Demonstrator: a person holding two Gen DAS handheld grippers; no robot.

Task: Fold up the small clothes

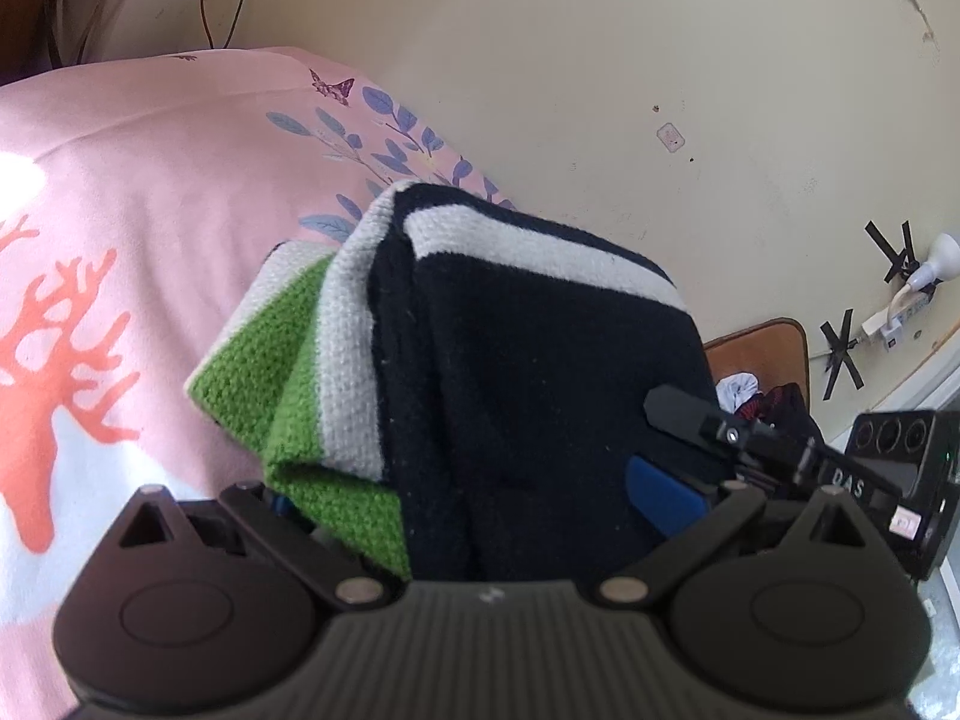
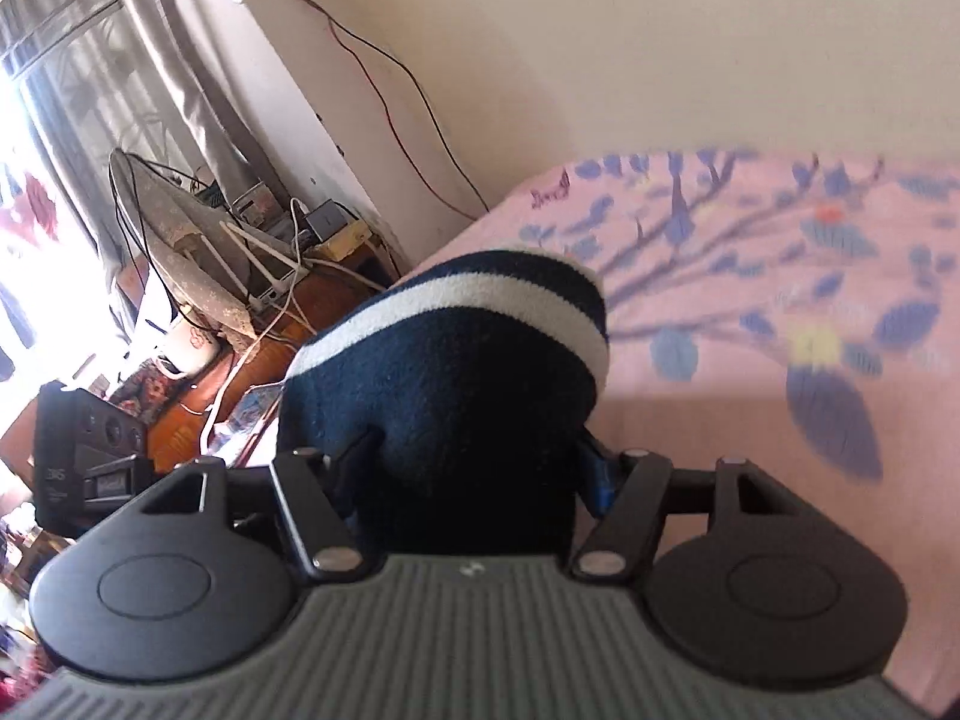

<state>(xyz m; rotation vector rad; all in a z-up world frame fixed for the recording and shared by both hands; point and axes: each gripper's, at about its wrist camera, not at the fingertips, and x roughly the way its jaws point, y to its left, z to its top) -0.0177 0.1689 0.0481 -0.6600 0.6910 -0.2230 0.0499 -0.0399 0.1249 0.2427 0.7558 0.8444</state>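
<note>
Left claw (image 1: 480, 504) is clamped on the striped knit garment (image 1: 510, 372), a bundle of navy, white and green. Right claw (image 2: 468, 474) grips the same garment (image 2: 456, 372), held above the pink floral bedsheet (image 2: 750, 360).

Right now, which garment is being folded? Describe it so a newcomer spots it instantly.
Start at the pink floral bedsheet beside the cream wall. Above it, both the left tool and the right tool grip a folded knit garment. It is mostly dark navy with white stripes and a bright green band, unlike the pastel sheet behind it.
</note>
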